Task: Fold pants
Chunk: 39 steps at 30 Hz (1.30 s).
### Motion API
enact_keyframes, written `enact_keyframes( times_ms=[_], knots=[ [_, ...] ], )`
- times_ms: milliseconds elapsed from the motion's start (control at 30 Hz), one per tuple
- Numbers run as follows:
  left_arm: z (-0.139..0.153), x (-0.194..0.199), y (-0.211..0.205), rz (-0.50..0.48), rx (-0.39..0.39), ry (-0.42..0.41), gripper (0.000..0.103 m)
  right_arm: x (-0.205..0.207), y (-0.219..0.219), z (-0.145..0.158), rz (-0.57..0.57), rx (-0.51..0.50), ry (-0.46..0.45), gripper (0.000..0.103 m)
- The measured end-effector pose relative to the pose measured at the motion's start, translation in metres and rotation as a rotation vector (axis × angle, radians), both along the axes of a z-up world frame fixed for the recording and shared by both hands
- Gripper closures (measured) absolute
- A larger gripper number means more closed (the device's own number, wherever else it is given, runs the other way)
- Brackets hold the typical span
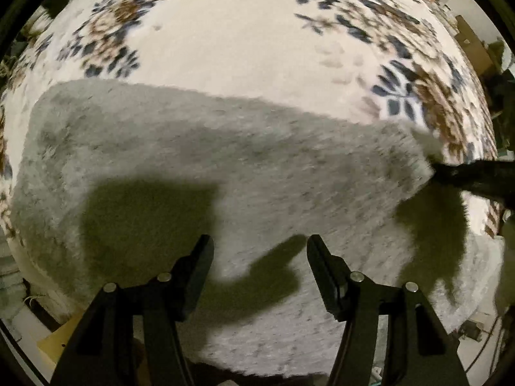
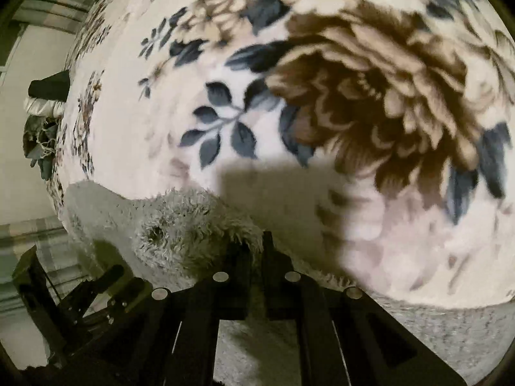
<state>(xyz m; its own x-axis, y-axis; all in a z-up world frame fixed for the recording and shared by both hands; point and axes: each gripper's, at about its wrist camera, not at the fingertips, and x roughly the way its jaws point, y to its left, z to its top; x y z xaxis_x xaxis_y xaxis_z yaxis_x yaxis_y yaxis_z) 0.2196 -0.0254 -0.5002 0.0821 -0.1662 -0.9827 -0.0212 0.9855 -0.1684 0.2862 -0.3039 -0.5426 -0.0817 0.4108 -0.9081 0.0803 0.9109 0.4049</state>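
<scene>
While the left hand-held gripper hovers apart above the pants, the right hand-held gripper clamps their right-hand end, long axis left-to-right on the floral blanket.

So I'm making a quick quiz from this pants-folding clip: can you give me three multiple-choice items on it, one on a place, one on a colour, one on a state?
1. Where do the fluffy pants lie?
A. on a floral blanket
B. in a basket
C. on a bare wooden floor

2. What colour are the pants?
A. red
B. light grey
C. black

3. How do the two grippers stand?
A. both open
B. left shut, right open
C. left open, right shut on the pants' edge

Answers: 1 A, the floral blanket shows all around the fabric. 2 B, the pile is pale grey in both views. 3 C, the left gripper has a gap with nothing in it, while the right gripper pinches fluffy fabric.
</scene>
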Motion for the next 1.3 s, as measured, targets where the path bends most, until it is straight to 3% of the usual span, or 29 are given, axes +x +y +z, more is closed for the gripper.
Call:
enact_keyframes(
  times_ms=[100, 167, 233, 400, 500, 600, 633, 700, 767, 833, 900, 1033, 1167, 1300],
  knots=[
    [0.014, 0.015, -0.028, -0.035, -0.034, -0.018, 0.045, -0.01, -0.008, -0.009, -0.097, 0.093, 0.081, 0.091],
    [0.022, 0.028, -0.047, -0.073, -0.046, -0.036, 0.045, -0.018, -0.034, 0.0, -0.164, 0.131, 0.073, 0.066],
    [0.021, 0.043, -0.069, -0.132, -0.026, -0.053, 0.045, -0.031, -0.06, 0.018, -0.208, 0.111, 0.022, 0.055],
    [-0.012, 0.091, -0.073, -0.165, 0.02, -0.038, 0.045, -0.081, -0.094, 0.048, -0.314, 0.085, 0.04, 0.055],
    [-0.018, 0.107, -0.065, -0.127, -0.005, -0.024, 0.043, -0.1, -0.076, 0.034, -0.288, 0.172, 0.107, 0.055],
    [-0.022, 0.115, -0.057, -0.089, -0.033, -0.004, 0.043, -0.099, -0.037, 0.004, -0.272, 0.106, 0.123, 0.055],
    [-0.023, 0.115, -0.051, -0.079, -0.047, 0.001, 0.043, -0.098, -0.04, -0.001, -0.297, 0.079, 0.116, 0.057],
    [-0.027, 0.102, -0.025, -0.058, -0.079, 0.006, 0.043, -0.095, -0.053, -0.012, -0.401, 0.041, 0.11, 0.07],
    [-0.028, 0.1, -0.015, -0.042, -0.106, 0.006, 0.043, -0.097, -0.069, -0.023, -0.547, 0.09, 0.128, 0.074],
    [-0.026, 0.096, -0.008, -0.024, -0.113, 0.012, 0.043, -0.102, -0.074, -0.026, -0.601, 0.123, 0.144, 0.074],
    [-0.014, 0.087, 0.003, 0.001, -0.127, 0.018, 0.043, -0.109, -0.073, -0.018, -0.605, 0.161, 0.133, 0.07],
    [0.035, 0.03, 0.055, 0.07, -0.136, -0.035, 0.043, -0.144, -0.08, 0.019, -0.616, 0.263, 0.049, 0.027],
    [0.045, -0.021, 0.132, 0.228, -0.035, -0.014, 0.043, -0.205, -0.105, 0.049, -0.679, 0.209, 0.013, 0.024],
    [0.02, -0.051, 0.204, 0.427, 0.059, 0.059, 0.045, -0.275, -0.126, 0.039, -0.817, 0.129, 0.086, 0.024]
  ],
)
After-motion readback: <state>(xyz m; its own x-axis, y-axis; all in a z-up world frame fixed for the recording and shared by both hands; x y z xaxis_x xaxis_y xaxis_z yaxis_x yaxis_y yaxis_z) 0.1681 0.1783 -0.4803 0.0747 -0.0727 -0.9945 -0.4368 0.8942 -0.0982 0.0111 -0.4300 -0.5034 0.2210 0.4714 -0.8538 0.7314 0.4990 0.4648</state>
